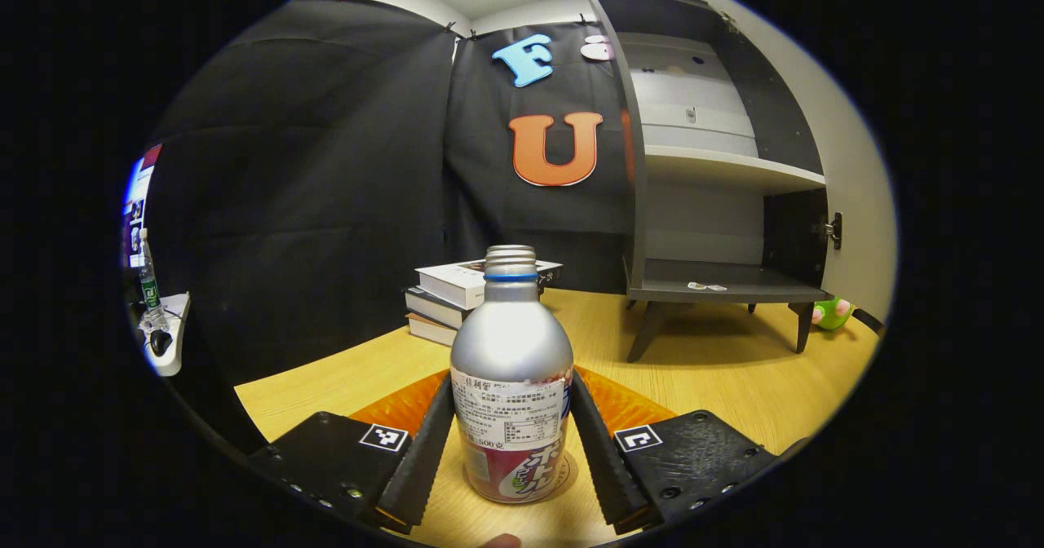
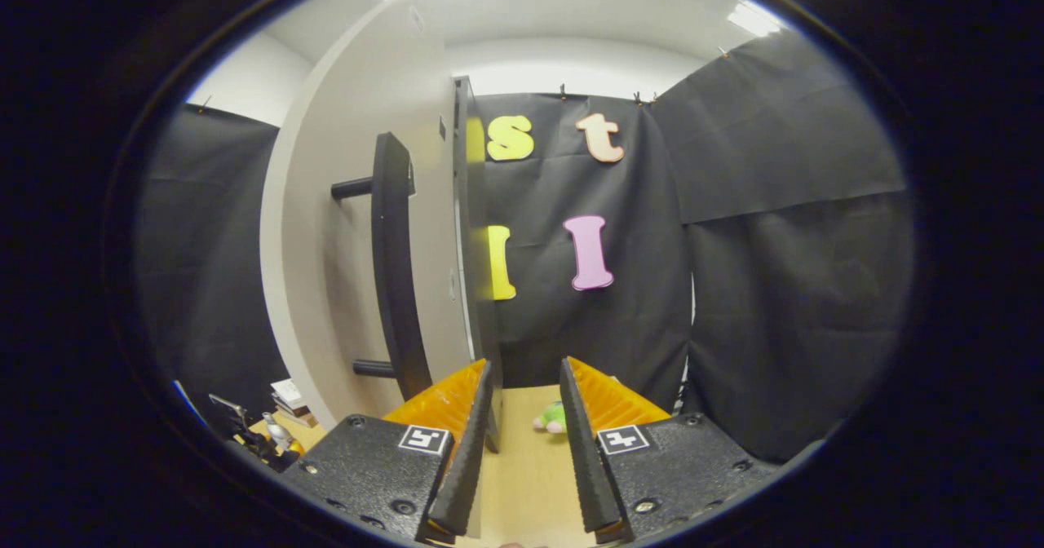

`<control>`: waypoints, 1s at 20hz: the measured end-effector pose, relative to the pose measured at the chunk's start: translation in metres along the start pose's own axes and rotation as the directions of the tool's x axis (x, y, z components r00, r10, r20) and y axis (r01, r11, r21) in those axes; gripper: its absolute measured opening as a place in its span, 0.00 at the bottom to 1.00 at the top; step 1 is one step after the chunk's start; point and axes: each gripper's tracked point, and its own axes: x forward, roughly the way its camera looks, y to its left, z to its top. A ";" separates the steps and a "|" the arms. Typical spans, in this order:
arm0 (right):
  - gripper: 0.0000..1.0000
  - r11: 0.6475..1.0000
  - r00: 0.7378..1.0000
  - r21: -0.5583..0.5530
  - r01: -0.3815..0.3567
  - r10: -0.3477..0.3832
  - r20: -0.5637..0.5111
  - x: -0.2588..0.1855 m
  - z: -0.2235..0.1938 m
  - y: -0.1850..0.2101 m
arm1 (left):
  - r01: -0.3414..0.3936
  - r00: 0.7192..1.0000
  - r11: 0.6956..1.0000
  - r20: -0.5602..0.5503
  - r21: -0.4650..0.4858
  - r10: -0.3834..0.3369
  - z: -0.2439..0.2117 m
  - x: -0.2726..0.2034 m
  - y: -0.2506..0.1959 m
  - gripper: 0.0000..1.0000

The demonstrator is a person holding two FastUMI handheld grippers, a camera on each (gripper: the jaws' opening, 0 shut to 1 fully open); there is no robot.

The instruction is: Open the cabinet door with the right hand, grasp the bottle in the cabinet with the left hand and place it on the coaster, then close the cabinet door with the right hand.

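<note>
A silver bottle (image 1: 511,385) with a blue neck ring stands upright on the wooden table (image 1: 718,385), on a thin pale coaster (image 1: 574,473) that peeks out at its base. My left gripper (image 1: 512,438) is shut on the bottle, one finger on each side of its body. The grey cabinet (image 1: 718,173) stands open at the right, and its lower shelf holds only a small scrap. In the right gripper view the open door (image 2: 359,230) with its black bar handle (image 2: 393,262) is close on the left. My right gripper (image 2: 526,450) is open beside the door's edge (image 2: 469,246), holding nothing.
A stack of books (image 1: 457,295) lies behind the bottle. A green toy (image 1: 832,313) (image 2: 553,417) sits on the table past the cabinet's legs. A side desk (image 1: 167,336) with a plastic bottle stands far left. Black cloth walls close in the booth.
</note>
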 end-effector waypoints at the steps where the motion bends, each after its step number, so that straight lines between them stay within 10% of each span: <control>1: 0.53 1.000 1.000 0.004 0.000 0.000 0.001 0.000 0.000 0.001 | 0.004 1.000 1.000 0.007 0.002 -0.004 -0.001 -0.001 -0.002 0.77; 20: 0.53 1.000 1.000 0.017 0.002 -0.002 0.005 0.001 0.001 0.002 | 0.021 1.000 1.000 0.014 -0.005 -0.021 -0.002 -0.009 -0.004 0.95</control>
